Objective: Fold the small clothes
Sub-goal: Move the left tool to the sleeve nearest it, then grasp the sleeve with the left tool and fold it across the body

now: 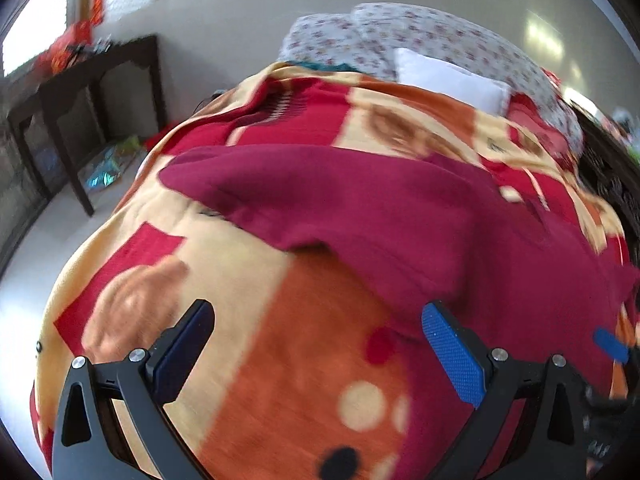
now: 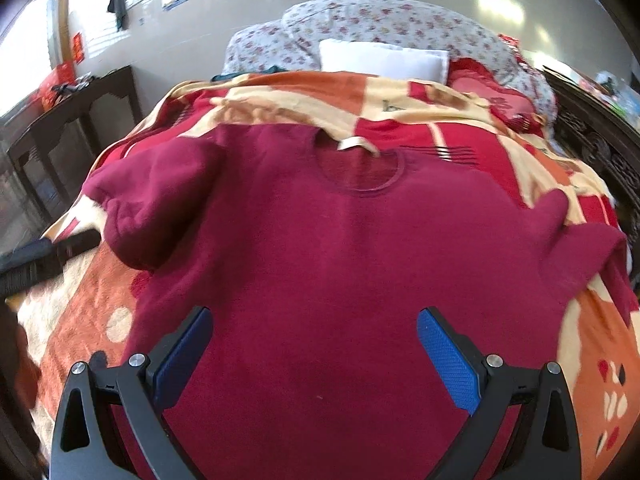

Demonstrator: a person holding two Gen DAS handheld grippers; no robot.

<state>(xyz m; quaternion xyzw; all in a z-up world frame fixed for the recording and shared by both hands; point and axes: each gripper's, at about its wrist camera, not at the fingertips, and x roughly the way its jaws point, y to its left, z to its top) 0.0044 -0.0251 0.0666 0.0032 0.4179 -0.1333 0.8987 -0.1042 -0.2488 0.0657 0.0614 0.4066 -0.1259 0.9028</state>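
Hovering both hand-held grippers, left (image 1: 316, 356) and right (image 2: 314, 354), jaws spread, empty, over maroon sweater (image 2: 340, 248); we see it spread flat on bed blanket (image 1: 248, 264), sleeves out, ready for first fold.

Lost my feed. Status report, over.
Both claws open, empty: left claw, right claw. Maroon sweater flat on blanket, unfolded, left sleeve bunched. Nothing in the way.

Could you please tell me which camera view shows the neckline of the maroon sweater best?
The right wrist view: the maroon knit sweater lies front-on, its round neckline fully visible. The left wrist view shows only a sleeve and side of the body, blurred, with no neckline.
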